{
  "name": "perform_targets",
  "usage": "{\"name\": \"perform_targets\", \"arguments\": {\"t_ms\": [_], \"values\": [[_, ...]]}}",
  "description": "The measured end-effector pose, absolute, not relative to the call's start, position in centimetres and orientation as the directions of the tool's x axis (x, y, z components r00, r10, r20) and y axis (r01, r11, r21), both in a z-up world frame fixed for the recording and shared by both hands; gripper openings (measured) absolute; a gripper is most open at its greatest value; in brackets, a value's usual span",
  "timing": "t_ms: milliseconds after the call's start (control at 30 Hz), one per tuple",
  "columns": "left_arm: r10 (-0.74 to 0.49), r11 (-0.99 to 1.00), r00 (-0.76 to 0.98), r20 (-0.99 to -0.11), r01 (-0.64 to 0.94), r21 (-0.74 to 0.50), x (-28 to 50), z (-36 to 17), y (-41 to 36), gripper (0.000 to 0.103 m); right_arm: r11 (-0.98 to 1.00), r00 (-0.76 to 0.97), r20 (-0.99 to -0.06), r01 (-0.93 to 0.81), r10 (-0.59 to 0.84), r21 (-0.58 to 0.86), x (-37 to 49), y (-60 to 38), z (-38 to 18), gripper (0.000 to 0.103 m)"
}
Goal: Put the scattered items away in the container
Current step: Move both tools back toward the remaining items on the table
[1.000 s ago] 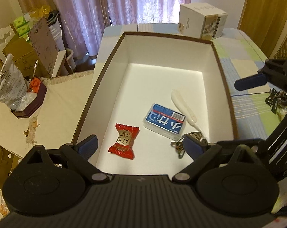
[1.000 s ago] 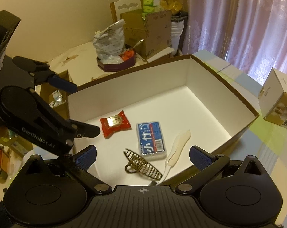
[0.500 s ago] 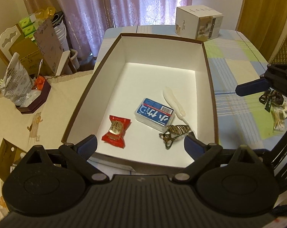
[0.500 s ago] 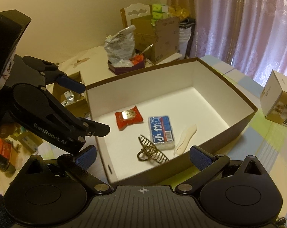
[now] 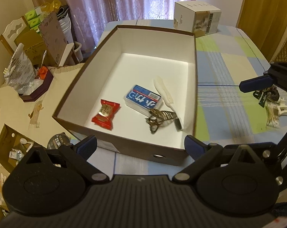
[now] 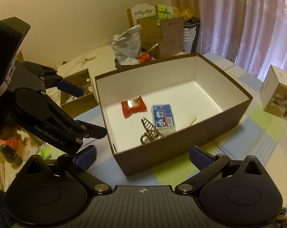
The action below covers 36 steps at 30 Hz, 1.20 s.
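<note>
A brown box (image 5: 124, 144) with a white inside stands on the checked tablecloth. In it lie a red candy packet (image 5: 105, 113), a blue-and-white pack (image 5: 142, 99), a white spoon-like piece (image 5: 164, 93), a bronze hair claw (image 5: 159, 117) and a small dark clip (image 5: 178, 123). My left gripper (image 5: 140, 146) is open and empty, just short of the box's near wall. My right gripper (image 6: 142, 156) is open and empty too, in front of the box (image 6: 181, 148). Loose items remain on the cloth at the right: keys (image 5: 267, 95), cotton swabs (image 5: 272, 116), a white clip (image 5: 283, 110).
A white carton (image 5: 196, 19) stands behind the box. A low table at the left carries a dark tray (image 5: 36, 93) with a foil bag, cardboard boxes and a chair. A round tin (image 5: 58, 141) lies near the box's left corner. Curtains hang at the back.
Both grippers have drawn back from over the box, which now lies farther ahead in both views. The items inside have kept their places. Both stay open.
</note>
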<state>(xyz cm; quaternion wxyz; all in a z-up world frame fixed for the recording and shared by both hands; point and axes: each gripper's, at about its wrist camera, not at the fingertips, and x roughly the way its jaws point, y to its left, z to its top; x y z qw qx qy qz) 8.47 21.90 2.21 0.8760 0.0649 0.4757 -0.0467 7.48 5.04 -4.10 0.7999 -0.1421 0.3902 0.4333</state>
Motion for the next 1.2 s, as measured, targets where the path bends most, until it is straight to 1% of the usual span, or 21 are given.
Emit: {"name": "perform_targets", "arguments": {"t_ms": [367, 600, 833, 1200], "values": [[-0.028, 0.989, 0.516, -0.856, 0.141, 0.053, 6.6, 1.4, 17.5, 0.097, 0.592, 0.307, -0.755, -0.795, 0.58, 0.131, 6.3, 0.1, -4.4, 0.101], [-0.05, 0.986, 0.497, -0.866, 0.16, 0.035, 6.0, 0.5, 14.3, 0.097, 0.643, 0.33, -0.764, -0.753, 0.554, 0.141, 5.6, -4.1, -5.0, 0.101], [-0.099, 0.972, 0.474, -0.875, 0.234, 0.016, 6.2, -0.7, 10.2, 0.097, 0.739, 0.376, -0.781, -0.656, 0.498, 0.155, 4.9, -9.4, -5.7, 0.101], [-0.183, 0.92, 0.435, -0.882, 0.391, 0.002, 7.8, -2.2, 3.6, 0.097, 0.87, 0.454, -0.803, -0.468, 0.387, 0.154, 3.8, -17.2, -6.0, 0.101]]}}
